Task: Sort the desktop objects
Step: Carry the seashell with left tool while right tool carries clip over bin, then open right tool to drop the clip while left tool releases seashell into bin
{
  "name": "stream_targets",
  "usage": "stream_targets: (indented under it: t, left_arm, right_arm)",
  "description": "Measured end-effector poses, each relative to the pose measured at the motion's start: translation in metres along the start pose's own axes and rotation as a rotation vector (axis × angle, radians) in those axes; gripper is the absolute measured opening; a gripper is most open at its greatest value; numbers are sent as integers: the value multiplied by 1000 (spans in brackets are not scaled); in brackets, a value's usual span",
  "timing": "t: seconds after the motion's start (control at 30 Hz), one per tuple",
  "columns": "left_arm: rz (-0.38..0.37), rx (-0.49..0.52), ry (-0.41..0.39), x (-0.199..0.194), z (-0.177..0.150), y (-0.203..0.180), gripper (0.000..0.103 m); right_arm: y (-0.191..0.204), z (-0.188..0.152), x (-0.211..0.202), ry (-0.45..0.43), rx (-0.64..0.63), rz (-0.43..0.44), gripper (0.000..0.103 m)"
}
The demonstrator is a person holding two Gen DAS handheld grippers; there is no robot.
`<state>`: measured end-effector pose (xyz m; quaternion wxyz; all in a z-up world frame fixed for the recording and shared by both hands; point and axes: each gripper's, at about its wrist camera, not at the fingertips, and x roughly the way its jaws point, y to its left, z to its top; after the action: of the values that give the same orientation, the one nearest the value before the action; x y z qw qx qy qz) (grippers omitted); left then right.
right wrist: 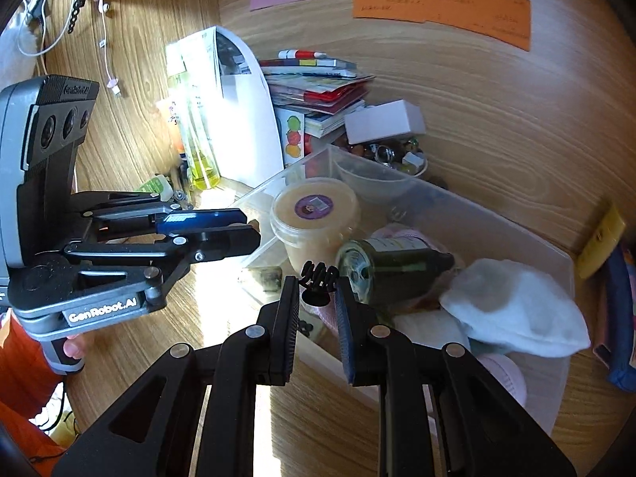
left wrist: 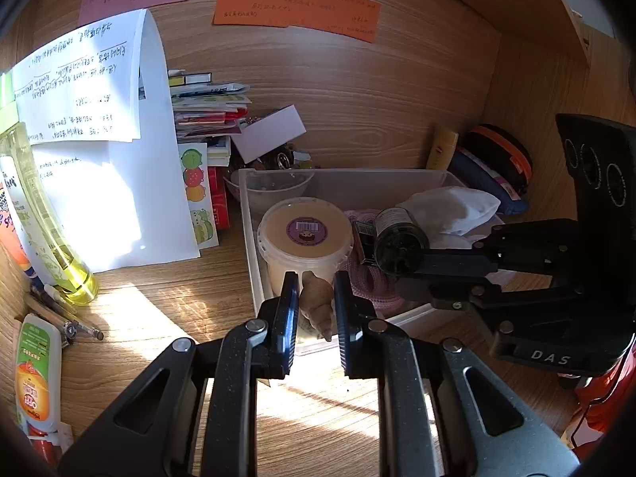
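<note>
Left tongs [left wrist: 316, 298] are clamped on a tan spiral shell [left wrist: 316, 304]; right tongs [right wrist: 317, 298] are clamped on a black hair claw [right wrist: 318, 276]. Both are held over the clear bin [left wrist: 357, 183] on the bench [left wrist: 159, 318].

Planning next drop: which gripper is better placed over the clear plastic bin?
Probably right. The right gripper, shut on a black claw hair clip, hangs over the clear plastic bin; the left gripper, with a tan spiral shell, is at its near wall.
</note>
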<state>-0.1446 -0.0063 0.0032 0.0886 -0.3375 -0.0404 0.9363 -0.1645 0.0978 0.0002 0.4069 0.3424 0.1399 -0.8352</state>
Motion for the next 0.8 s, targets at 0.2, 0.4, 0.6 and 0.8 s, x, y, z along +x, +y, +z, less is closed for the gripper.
stream_targets:
  t: [0.2, 0.4, 0.6, 0.8]
  left_arm:
    - [11, 12, -20, -3, -2, -1, 17]
    - [18, 12, -39, -9, -1, -2, 25]
    - [24, -2, -65, -21, 3, -3, 40]
    - [25, -13, -90, -36, 5, -8, 57]
  right_arm:
    - [4, 2, 4, -1, -21, -22, 16]
    - [4, 2, 2, 1, -25, -22, 19]
    - [7, 2, -9, -41, -22, -41, 42]
    - [8, 2, -24, -82, -21, -72, 56]
